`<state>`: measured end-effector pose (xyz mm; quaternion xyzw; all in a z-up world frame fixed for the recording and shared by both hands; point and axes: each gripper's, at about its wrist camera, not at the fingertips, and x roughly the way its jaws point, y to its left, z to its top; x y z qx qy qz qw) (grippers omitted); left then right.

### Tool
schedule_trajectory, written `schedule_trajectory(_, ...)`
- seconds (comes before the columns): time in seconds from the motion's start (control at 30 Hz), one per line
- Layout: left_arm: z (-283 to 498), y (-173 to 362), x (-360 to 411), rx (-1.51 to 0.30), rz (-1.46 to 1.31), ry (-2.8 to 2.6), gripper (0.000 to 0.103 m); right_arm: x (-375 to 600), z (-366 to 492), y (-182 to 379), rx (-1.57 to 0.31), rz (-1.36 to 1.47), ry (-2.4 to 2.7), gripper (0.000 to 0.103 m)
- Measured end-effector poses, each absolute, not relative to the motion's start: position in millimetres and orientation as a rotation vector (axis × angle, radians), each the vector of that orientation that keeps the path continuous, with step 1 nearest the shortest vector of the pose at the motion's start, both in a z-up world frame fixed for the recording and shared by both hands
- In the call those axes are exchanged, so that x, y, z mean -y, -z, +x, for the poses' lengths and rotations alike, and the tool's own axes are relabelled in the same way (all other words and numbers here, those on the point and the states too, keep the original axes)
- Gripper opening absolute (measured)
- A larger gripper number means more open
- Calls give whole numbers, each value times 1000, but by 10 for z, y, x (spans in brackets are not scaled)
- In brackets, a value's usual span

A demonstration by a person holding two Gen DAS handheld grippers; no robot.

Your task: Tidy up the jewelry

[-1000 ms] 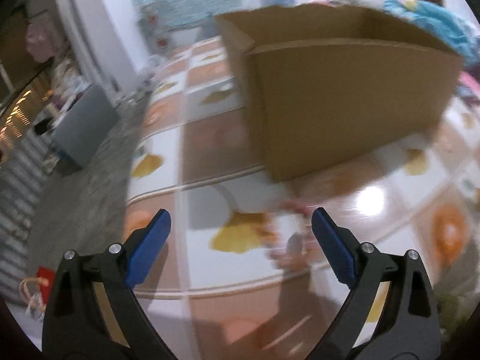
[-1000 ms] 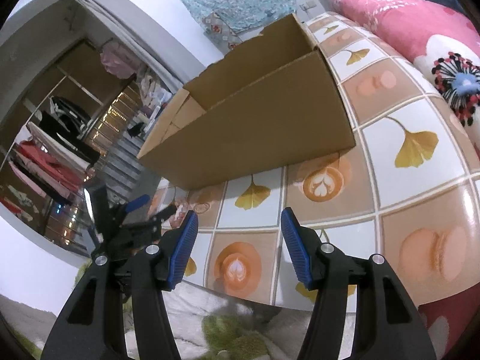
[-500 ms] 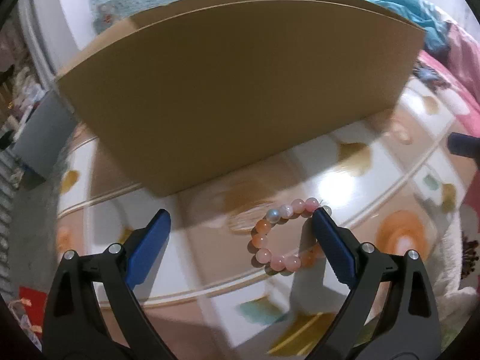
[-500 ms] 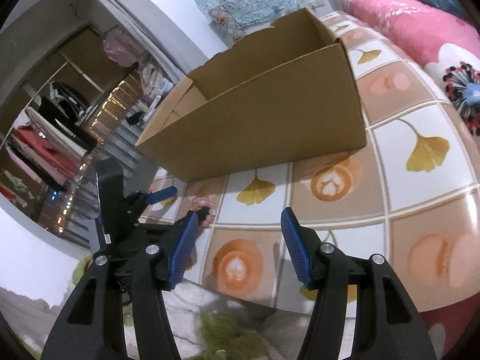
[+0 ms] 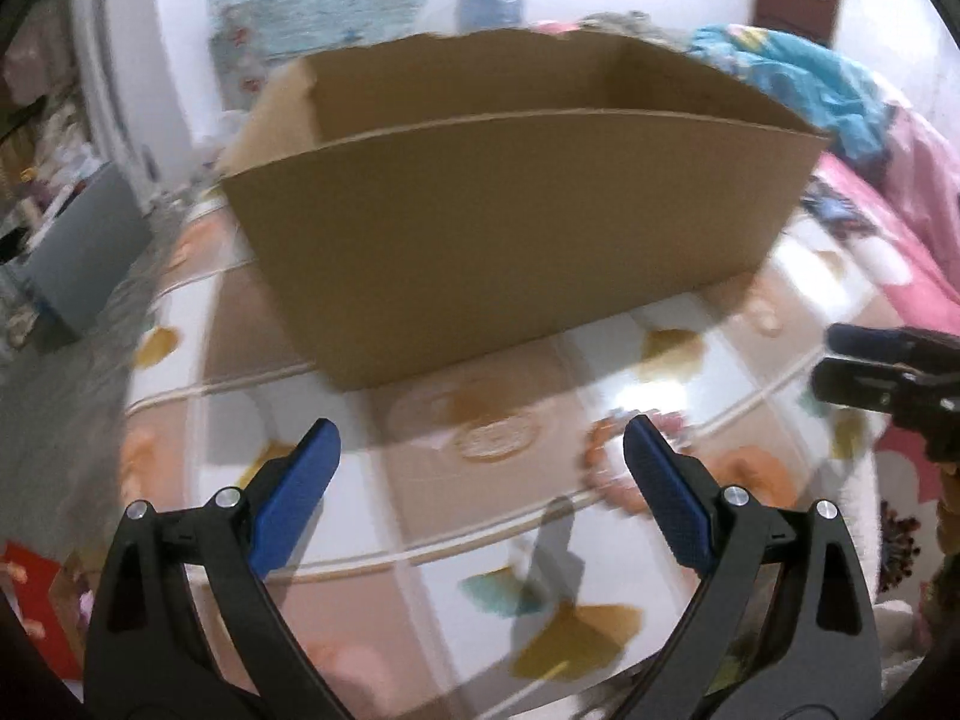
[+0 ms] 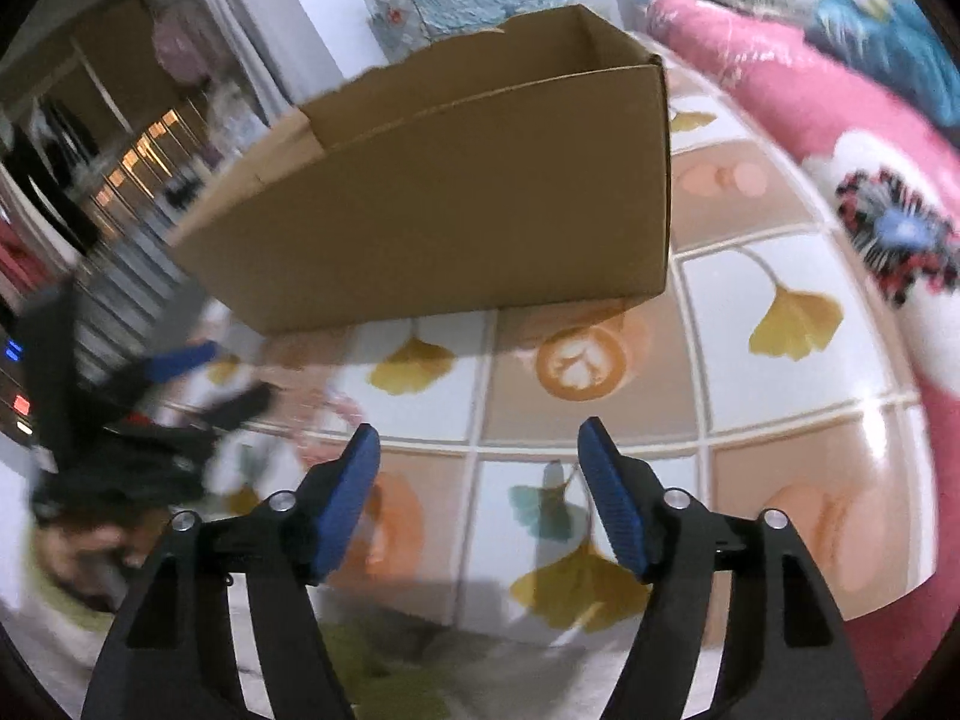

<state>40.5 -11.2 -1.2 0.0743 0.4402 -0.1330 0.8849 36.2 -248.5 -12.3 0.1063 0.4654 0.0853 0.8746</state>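
The left gripper (image 5: 477, 459) is wide open and holds nothing. The right gripper (image 6: 478, 459) is opening its jaws now, and nothing is between them either. The thing to tidy is a bead bracelet (image 5: 618, 459) with pink and orange beads. It lies flat on the tablecloth (image 5: 420, 510), in front of the long front wall of the cardboard box (image 5: 510, 222) and toward the table's near edge. In the left wrist view it sits just by the right blue pad (image 5: 666, 498) of the left gripper, partly hidden behind it, and it looks blurry. In the right wrist view only a blurry pink smear near the left gripper shows where it may be. The step now looks like picking up the bracelet so it can go into the box, whose top is open. To do it well, I think the left gripper should slide a little toward the bracelet, so the ring of beads sits in the middle between the two pads, not off to one side. Then it should go down slowly until the pads are near the cloth and close gently on one side of the ring. Beads are round and slippery, so a fast grab could push them away or make them roll. The cloth is shiny, so the bracelet may slide. The right gripper should stay out of the way.
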Motion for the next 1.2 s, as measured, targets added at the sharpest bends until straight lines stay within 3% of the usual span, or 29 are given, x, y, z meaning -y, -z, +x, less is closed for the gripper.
schedule_trajectory(0.33, 441, 232, -91, -972, 133, 130, 92, 2333, 560, 355, -1031, 32, 37, 82)
schedule_trajectory(0.57, 524, 263, -82, -969, 109, 113, 93, 2246, 647, 389, -1023, -26, 74, 96)
schedule_trajectory(1.2, 610, 325, -147, -946, 59, 102, 95, 2341, 684, 416, -1053, -1, 34, 97)
